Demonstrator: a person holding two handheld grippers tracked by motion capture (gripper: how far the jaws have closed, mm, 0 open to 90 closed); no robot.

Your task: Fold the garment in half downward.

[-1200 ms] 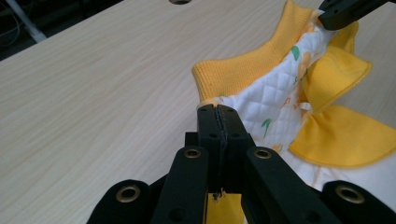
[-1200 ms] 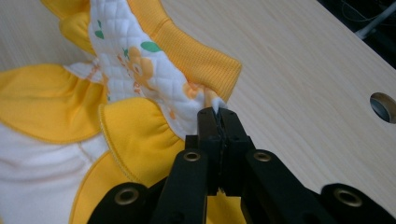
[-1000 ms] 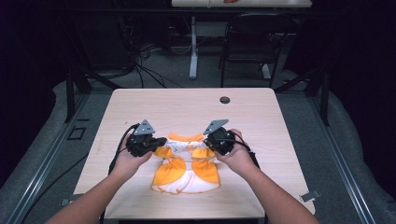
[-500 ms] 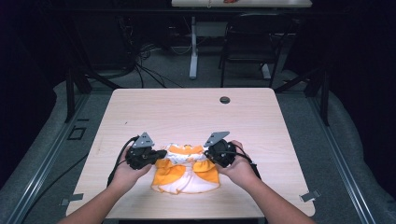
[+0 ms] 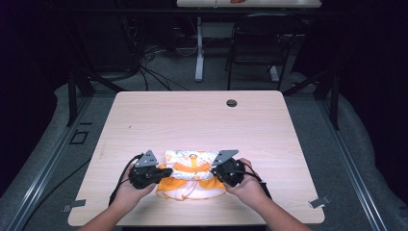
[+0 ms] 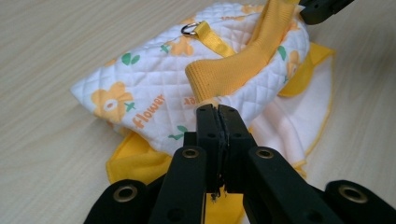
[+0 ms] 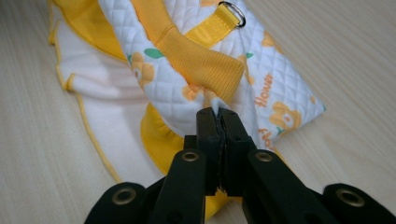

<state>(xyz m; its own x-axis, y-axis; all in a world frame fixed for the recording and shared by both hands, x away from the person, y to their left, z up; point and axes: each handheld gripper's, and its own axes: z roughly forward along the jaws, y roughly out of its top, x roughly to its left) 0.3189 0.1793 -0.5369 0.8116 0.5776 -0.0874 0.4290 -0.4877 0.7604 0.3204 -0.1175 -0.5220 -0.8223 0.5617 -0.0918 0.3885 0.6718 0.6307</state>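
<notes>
1. Worktop (image 5: 192,120): light wood-grain table, rounded corners, a small round dark grommet hole (image 5: 232,103) near the far edge, right of centre.
2. Quilted pet garment (image 5: 191,173) lies near the near edge, about mid-width, folded over on itself. White quilted fabric with orange flowers, green leaves and "flower" lettering; yellow-orange trim and a pale skirt-like layer underneath, spread flat toward the near edge.
3. Yellow webbing strap (image 6: 212,38) runs along the top of the garment and ends in a small metal D-ring (image 6: 189,30); same ring (image 7: 233,13) in the right gripper view.
4. Wide ribbed yellow-orange band (image 6: 229,70) crosses the folded quilted part; seen also at (image 7: 196,56).
5. Left gripper (image 6: 217,112): jaws pressed together on the garment's edge just under the ribbed band, fabric pinched between the tips. In the high view it sits at the garment's left end (image 5: 165,172), held in the person's left hand (image 5: 126,193).
6. Right gripper (image 7: 217,114): jaws likewise closed on a bunch of white quilted fabric at the opposite end of the fold. In the high view it is at the garment's right end (image 5: 215,169), in the right hand (image 5: 250,188).
7. Both grippers low, at the worktop, facing each other with the garment between them. Grey three-cornered plate on top of each; black cable trails back from each toward the near edge.
8. Right gripper's tip also shows at the upper right corner (image 6: 322,8) of the left gripper view.
9. Beyond the far edge: dark floor, cables, table legs, a chair; blurry.
</notes>
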